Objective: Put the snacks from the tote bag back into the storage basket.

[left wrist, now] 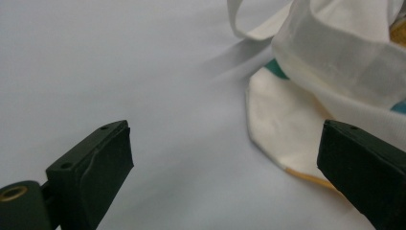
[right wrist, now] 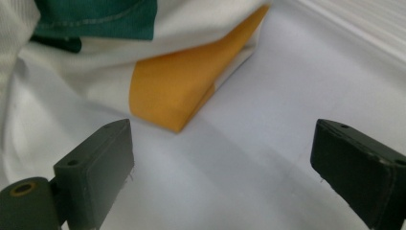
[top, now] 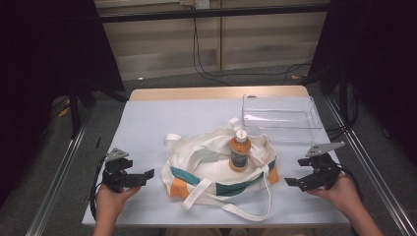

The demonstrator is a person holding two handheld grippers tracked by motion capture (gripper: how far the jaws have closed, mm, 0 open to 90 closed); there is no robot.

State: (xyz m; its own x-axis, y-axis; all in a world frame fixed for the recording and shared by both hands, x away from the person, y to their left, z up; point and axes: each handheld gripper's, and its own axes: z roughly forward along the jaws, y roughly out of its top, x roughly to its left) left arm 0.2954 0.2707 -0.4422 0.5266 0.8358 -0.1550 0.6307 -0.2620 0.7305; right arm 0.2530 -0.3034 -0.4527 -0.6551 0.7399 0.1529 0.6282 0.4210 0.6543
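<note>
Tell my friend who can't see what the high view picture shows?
A bottle of orange drink stands in a white bag in the middle of a table. A person holds open tongs on each side, left and right. A clear bin sits behind the bag.

So there's a white tote bag [top: 219,169] with green and orange patches lying in the middle of the table [top: 147,123], which has a pale sheet over it. An orange bottle [top: 239,153] with a white cap sits right on top of the bag, and the straps loop out toward the near edge. Behind the bag, off to the right, is a clear plastic bin [top: 281,118]. Left gripper [top: 142,174] sits left of the bag, right gripper [top: 293,182] just right of it, both with jaws spread and holding nothing.
</note>
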